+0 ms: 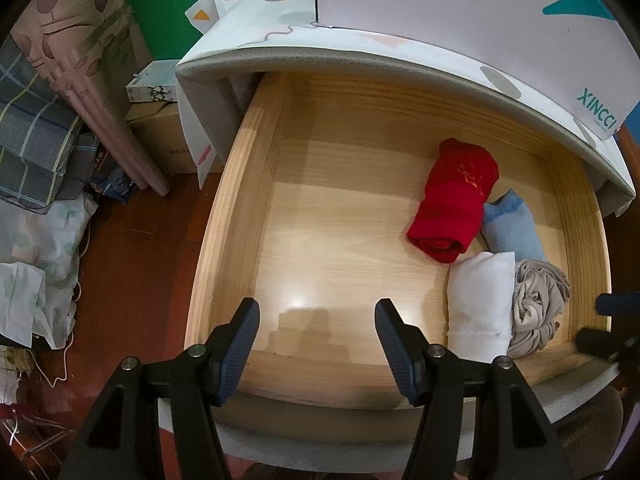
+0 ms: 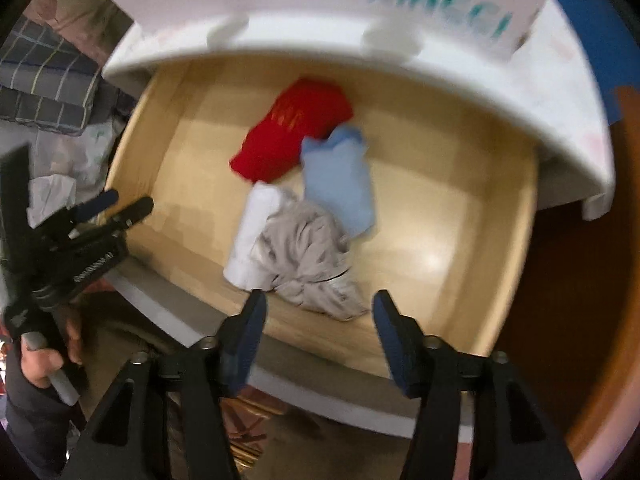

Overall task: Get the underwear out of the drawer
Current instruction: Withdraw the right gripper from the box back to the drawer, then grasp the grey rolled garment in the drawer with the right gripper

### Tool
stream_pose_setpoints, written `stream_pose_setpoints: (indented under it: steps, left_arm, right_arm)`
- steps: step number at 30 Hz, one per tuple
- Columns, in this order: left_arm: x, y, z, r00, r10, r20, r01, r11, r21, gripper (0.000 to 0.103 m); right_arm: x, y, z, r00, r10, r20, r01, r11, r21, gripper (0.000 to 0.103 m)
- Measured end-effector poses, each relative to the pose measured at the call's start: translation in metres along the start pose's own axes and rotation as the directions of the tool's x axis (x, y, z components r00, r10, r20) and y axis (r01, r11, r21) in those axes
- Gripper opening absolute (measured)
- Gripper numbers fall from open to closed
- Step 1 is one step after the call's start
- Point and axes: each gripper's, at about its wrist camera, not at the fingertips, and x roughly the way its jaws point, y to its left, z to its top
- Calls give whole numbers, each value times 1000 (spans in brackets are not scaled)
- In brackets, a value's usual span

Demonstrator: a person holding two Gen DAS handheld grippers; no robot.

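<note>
The wooden drawer (image 1: 236, 200) (image 2: 128, 160) stands pulled out. At its right side lie a red rolled garment (image 1: 456, 196) (image 2: 292, 136), a light blue one (image 1: 512, 228) (image 2: 340, 176), a white roll (image 1: 480, 304) (image 2: 252, 236) and a crumpled grey garment (image 1: 536, 304) (image 2: 308, 256). My left gripper (image 1: 316, 312) (image 2: 126, 202) hangs open over the drawer's bare near-left floor, holding nothing. My right gripper (image 2: 320, 300) (image 1: 604, 322) is open above the drawer's front edge. The grey garment lies just beyond its tips, and the pads do not touch it. The right wrist view is blurred.
A white box (image 1: 480, 20) with teal lettering sits on the patterned cabinet top (image 1: 280, 28) above the drawer. Cardboard boxes (image 1: 160, 136), plaid bedding (image 1: 32, 132) and bags crowd the red-brown floor at left. A hand (image 2: 40, 356) grips the left gripper's handle.
</note>
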Motion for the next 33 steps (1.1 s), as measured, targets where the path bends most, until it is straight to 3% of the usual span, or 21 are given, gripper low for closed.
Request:
stream_pose_setpoints:
  steps: [16, 22, 33]
  left_arm:
    - [1, 0, 0, 1000, -6, -1, 6, 1000, -3, 62]
    - [1, -1, 0, 1000, -5, -2, 5, 1000, -2, 62]
    - [2, -3, 0, 1000, 9, -5, -9, 1000, 8, 62]
  right_arm:
    - [64, 12, 18, 994, -95, -51, 95, 995, -13, 62]
    - [67, -1, 18, 992, -114, -52, 116, 992, 38, 50]
    - [62, -53, 5, 980, -188, -70, 196, 972, 128, 49]
